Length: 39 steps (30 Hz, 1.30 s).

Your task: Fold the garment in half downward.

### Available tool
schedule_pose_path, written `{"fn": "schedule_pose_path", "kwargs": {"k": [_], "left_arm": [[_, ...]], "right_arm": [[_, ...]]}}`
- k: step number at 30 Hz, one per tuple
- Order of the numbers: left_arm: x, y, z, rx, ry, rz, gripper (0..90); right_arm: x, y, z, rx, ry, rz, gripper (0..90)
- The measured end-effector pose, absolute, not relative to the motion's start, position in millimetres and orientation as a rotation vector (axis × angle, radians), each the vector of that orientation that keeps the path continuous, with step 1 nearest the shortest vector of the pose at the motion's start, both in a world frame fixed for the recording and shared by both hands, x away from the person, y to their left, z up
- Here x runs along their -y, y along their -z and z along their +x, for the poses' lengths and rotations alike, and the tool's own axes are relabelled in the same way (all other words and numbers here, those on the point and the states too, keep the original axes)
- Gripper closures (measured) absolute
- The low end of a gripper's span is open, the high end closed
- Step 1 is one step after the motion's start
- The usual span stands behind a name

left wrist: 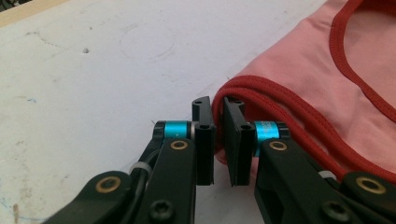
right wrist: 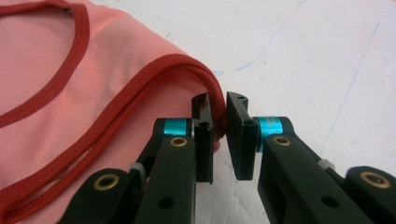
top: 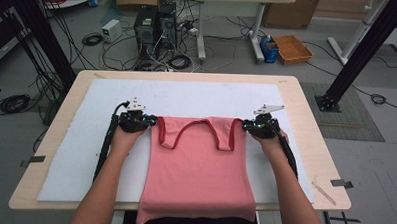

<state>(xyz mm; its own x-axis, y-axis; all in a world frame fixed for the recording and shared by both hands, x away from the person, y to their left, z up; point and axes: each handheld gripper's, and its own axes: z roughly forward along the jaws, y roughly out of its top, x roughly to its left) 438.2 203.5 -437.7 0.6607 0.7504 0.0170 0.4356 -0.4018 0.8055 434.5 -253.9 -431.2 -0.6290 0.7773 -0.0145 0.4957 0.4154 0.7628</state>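
Observation:
A pink tank top (top: 197, 167) with dark red trim lies flat on the white mat (top: 187, 99), its straps toward the far side and its hem hanging over the table's near edge. My left gripper (top: 145, 121) holds the garment's left shoulder; in the left gripper view its jaws (left wrist: 218, 140) are shut on the red trim (left wrist: 261, 100) of the armhole. My right gripper (top: 249, 126) holds the right shoulder; in the right gripper view its jaws (right wrist: 218, 135) pinch the red edge (right wrist: 205, 77) there. Both hands rest on the mat beside the top.
The wooden table (top: 306, 121) borders the mat on all sides. Beyond its far edge the floor holds cables, computer cases (top: 154, 25), an orange tray (top: 292, 48) and another table's legs. A black frame post (top: 361, 47) stands at the right.

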Motion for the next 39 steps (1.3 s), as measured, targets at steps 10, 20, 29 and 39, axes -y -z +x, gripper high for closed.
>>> {"fn": "schedule_pose_path", "kwargs": {"k": [10,20,29,39], "left_arm": [[-203.8,423.9,456.9,-0.920,-0.484,2.046,83.2],[-205.2,414.5,474.4,-0.920,-0.505,2.032,83.2],[-205.9,404.2,489.6,-0.927,-0.521,2.018,83.2],[-207.0,405.1,487.8,-0.907,-0.492,2.003,83.1]], "right_arm": [[248.3,416.2,450.1,-2.286,-1.055,1.099,81.9],[243.2,403.8,469.1,-2.269,-1.052,1.109,81.9],[235.5,390.2,489.0,-2.265,-1.013,1.100,81.8],[238.3,390.0,487.8,-2.266,-1.055,1.096,81.8]]}}
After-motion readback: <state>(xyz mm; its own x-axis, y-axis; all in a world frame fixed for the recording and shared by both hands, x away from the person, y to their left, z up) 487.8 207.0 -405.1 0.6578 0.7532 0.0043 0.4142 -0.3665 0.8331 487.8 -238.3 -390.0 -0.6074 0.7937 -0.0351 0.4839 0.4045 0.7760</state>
